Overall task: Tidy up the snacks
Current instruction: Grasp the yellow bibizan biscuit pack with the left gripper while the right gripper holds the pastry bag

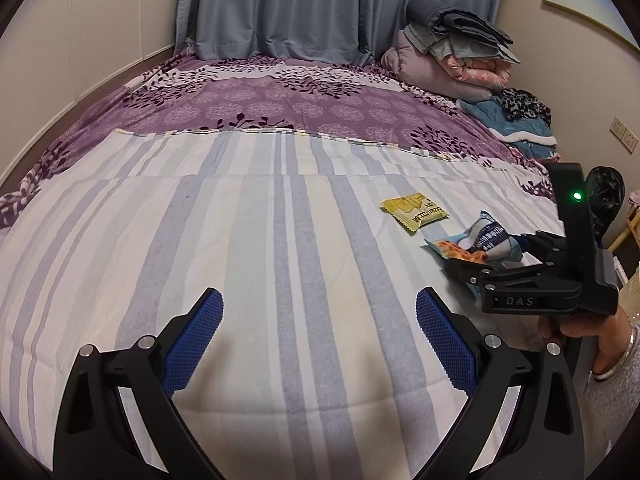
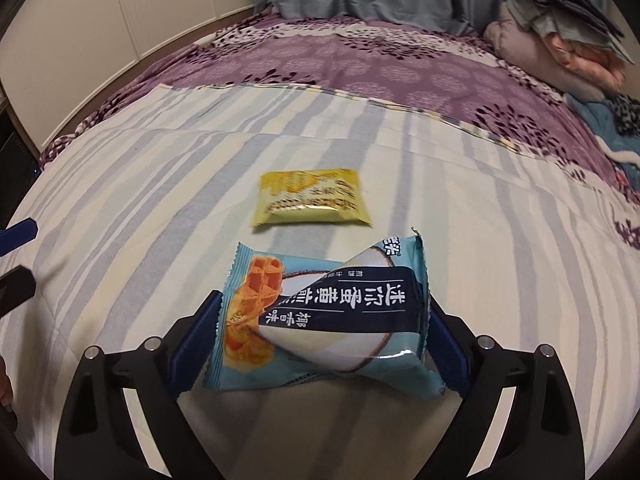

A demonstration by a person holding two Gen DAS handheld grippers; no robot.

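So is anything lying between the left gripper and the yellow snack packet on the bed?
Nothing visible. Only bare striped sheet lies between the open left gripper and the yellow snack packet. The blue snack packet sits off to the side.

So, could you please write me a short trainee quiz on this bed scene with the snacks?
1. True or false: the left tool holds a snack.
2. Which packet sits between the right tool's pads: A yellow packet, B blue packet?
3. What cloth do the packets lie on?

Key: 1 false, it is empty. 2 B. 3 a striped one, laid over the purple bedspread.
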